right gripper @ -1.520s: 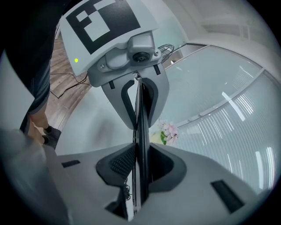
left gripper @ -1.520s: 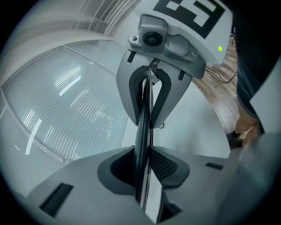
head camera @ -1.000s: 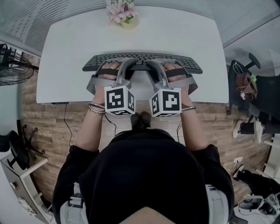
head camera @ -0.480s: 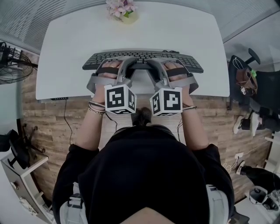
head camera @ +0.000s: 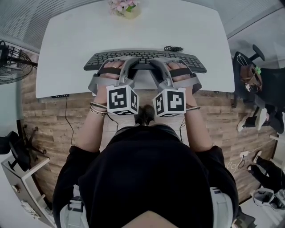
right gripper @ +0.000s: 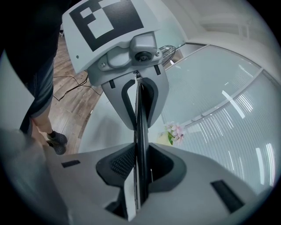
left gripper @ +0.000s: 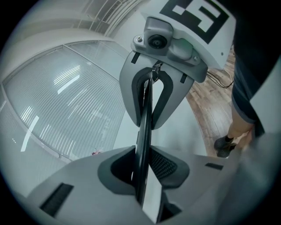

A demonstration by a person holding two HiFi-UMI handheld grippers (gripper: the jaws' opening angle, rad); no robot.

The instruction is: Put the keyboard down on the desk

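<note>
The left gripper [head camera: 130, 66] is pinching the near edge of the black keyboard [head camera: 144, 58] tight; the keyboard is stretching sideways over the near part of the white desk [head camera: 133, 31]; the right gripper [head camera: 156, 66] is pinching that same edge tight too.

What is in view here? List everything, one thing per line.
black computer keyboard: one, black, over the desk's near half, gripped along its near edge
white rectangular desk: one, white, centre
pot of pink flowers: one, pink, desk's far edge
small black cable: one, black, on the desk just beyond the keyboard
black wire-cage fan: one, black, left of the desk
wood-plank floor: brown, under the desk
left gripper: one, grey, jaws shut on the keyboard
right gripper: one, grey, jaws shut on the keyboard
</note>
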